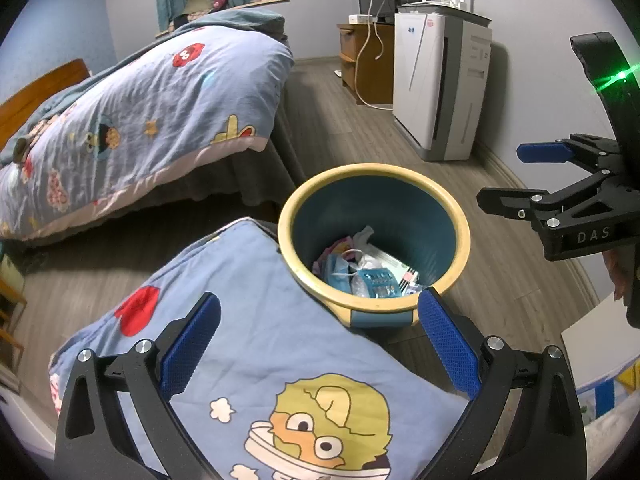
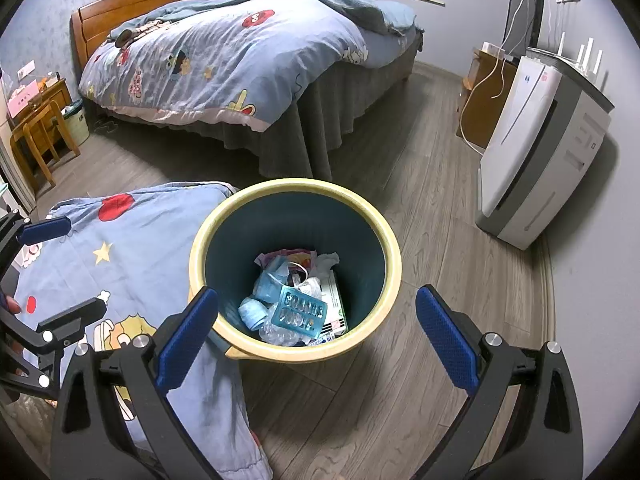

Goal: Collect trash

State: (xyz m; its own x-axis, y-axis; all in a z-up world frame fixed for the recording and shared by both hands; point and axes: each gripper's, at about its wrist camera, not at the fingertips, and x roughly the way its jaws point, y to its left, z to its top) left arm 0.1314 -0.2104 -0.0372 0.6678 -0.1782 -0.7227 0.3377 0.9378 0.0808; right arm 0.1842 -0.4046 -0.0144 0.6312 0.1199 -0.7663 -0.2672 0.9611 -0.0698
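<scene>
A round bin (image 1: 460, 220) (image 2: 394, 264) with a cream rim and dark teal inside stands on the wood floor. It holds trash (image 1: 368, 272) (image 2: 296, 300): a teal blister pack, tissues, wrappers, a blue mask. My left gripper (image 1: 320, 344) is open and empty over a blue cartoon pillow (image 1: 260, 360), just left of the bin. My right gripper (image 2: 316, 340) is open and empty above the bin's near rim. The right gripper also shows in the left wrist view (image 1: 520, 176), the left gripper in the right wrist view (image 2: 68, 268).
A bed with a blue cartoon duvet (image 1: 140, 120) (image 2: 224, 60) stands behind. A white air purifier (image 1: 440, 84) (image 2: 536, 148) stands by the right wall, a wooden cabinet with cables (image 1: 368, 60) beyond it. A wooden chair and desk (image 2: 36, 120) are at left.
</scene>
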